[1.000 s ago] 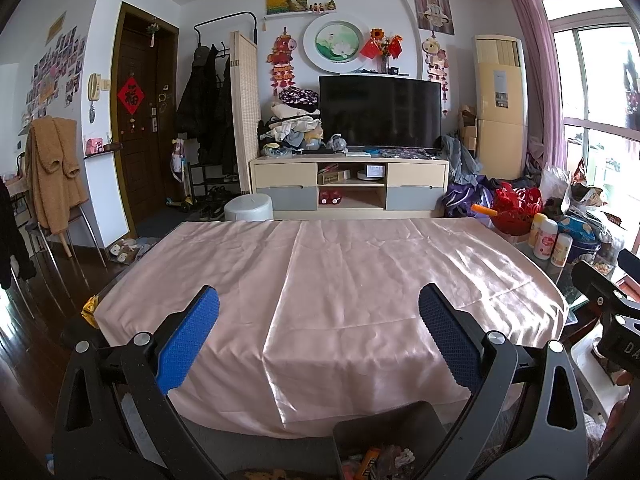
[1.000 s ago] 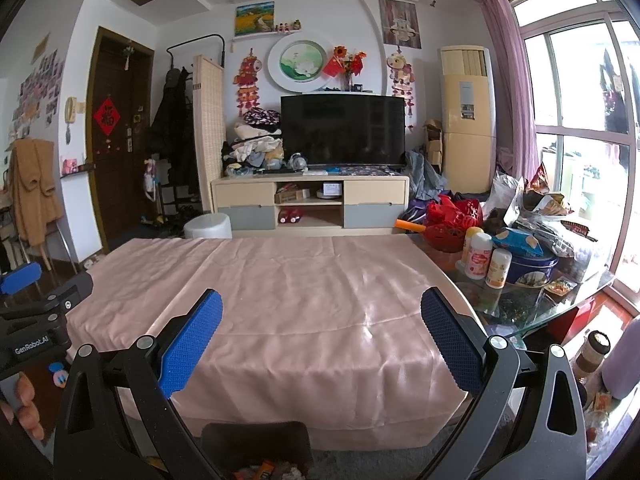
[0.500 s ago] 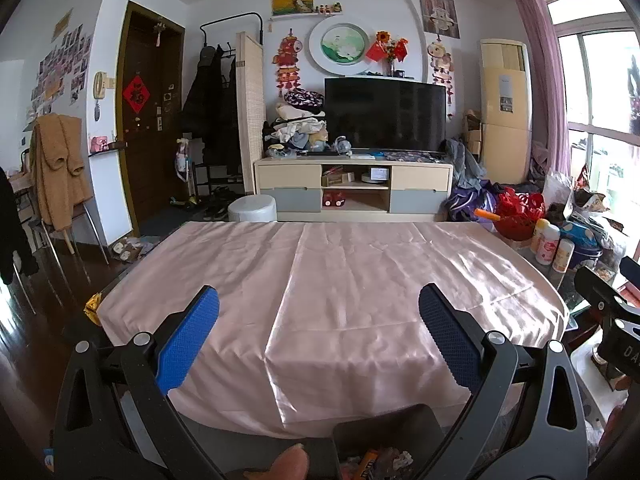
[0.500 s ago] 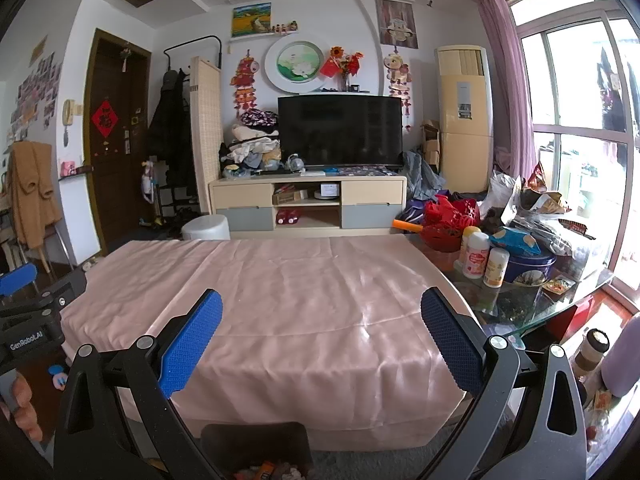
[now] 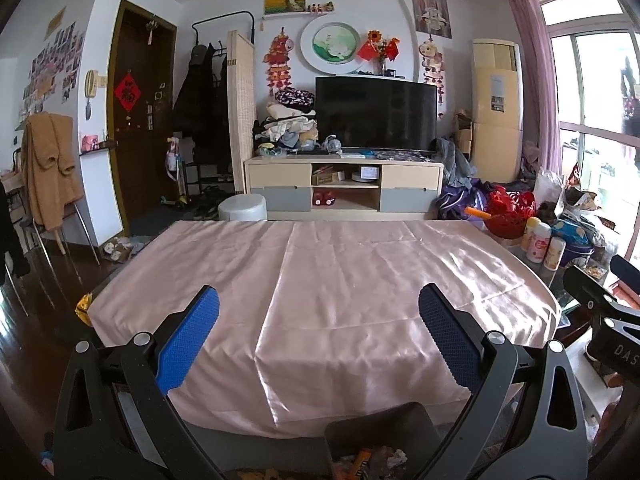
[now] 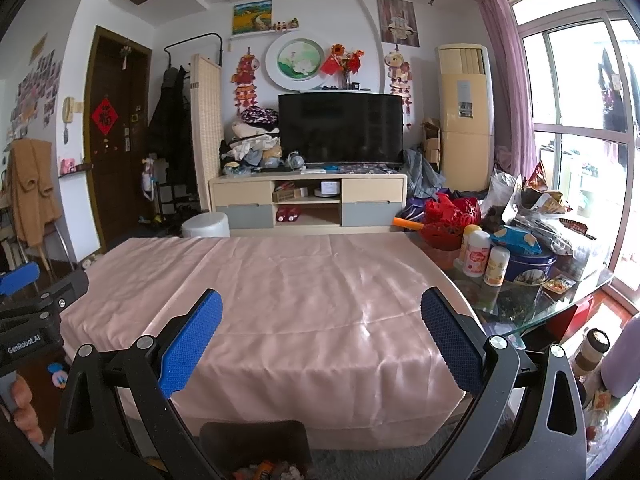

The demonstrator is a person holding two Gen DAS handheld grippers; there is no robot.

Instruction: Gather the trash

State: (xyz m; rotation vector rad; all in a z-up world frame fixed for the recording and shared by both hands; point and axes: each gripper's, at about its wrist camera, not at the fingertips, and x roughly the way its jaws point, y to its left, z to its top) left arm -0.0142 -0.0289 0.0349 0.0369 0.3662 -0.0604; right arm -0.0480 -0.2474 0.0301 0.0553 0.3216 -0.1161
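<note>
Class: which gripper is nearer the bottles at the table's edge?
Right. The right gripper is on the bottles' side; the left gripper is beyond it, farther away.

Pink tablecloth (image 5: 320, 280), television (image 5: 376, 114), brown door (image 5: 134, 120).

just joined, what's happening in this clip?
A person is holding a two-finger gripper in each hand over a table covered with a pink cloth. Both the left gripper and the right gripper are open and hold nothing. A dark bin with wrappers in it sits below the near edge of the table. The cloth itself shows no trash. Bottles and snack bags crowd the glass table on the right, untouched.
</note>
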